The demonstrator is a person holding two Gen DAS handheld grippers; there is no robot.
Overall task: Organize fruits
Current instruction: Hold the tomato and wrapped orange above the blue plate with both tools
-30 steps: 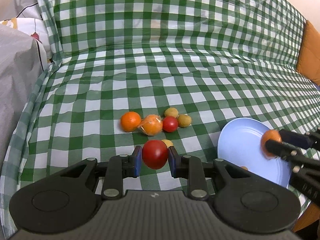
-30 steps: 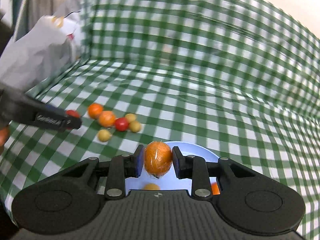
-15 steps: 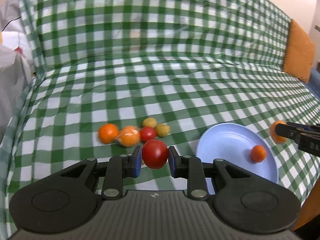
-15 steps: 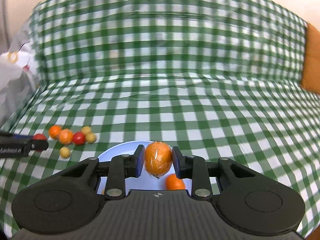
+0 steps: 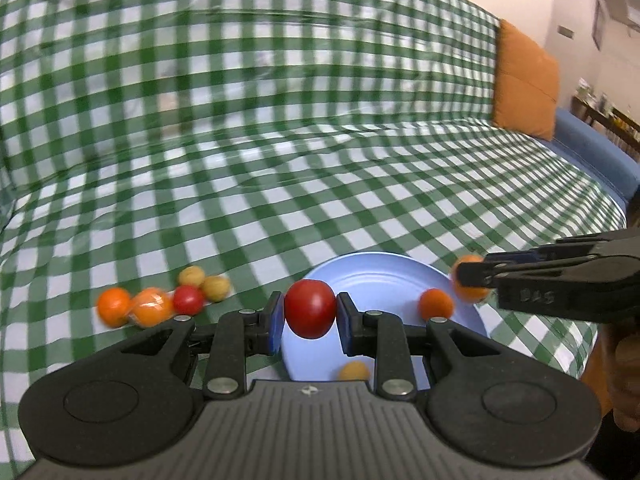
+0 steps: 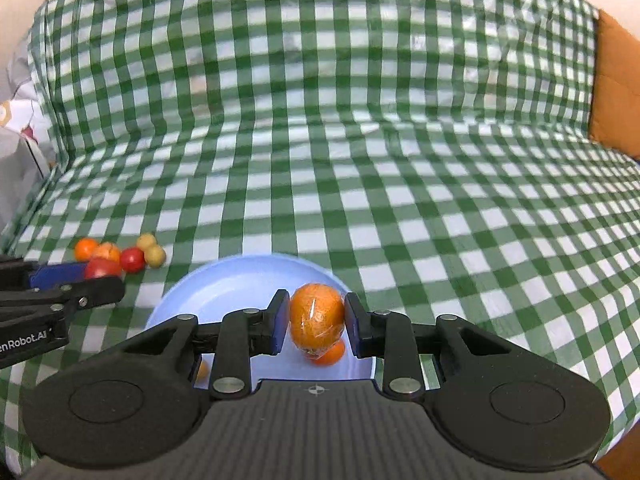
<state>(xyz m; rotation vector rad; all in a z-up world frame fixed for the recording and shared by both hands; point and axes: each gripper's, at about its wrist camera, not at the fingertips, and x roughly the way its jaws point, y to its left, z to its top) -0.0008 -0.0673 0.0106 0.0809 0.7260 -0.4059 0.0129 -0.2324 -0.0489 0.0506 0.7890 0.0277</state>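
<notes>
Green-checked cloth (image 6: 360, 208) covers the surface in front of me. On it: a blue plate (image 6: 224, 280), and left of that, near it, a cluster of small fruits (image 6: 120, 254). Orange cushion (image 5: 524, 80) far right.

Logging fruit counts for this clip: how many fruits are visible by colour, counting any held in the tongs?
Red fruits: 2
Orange fruits: 4
Yellow fruits: 3
Total: 9
</notes>
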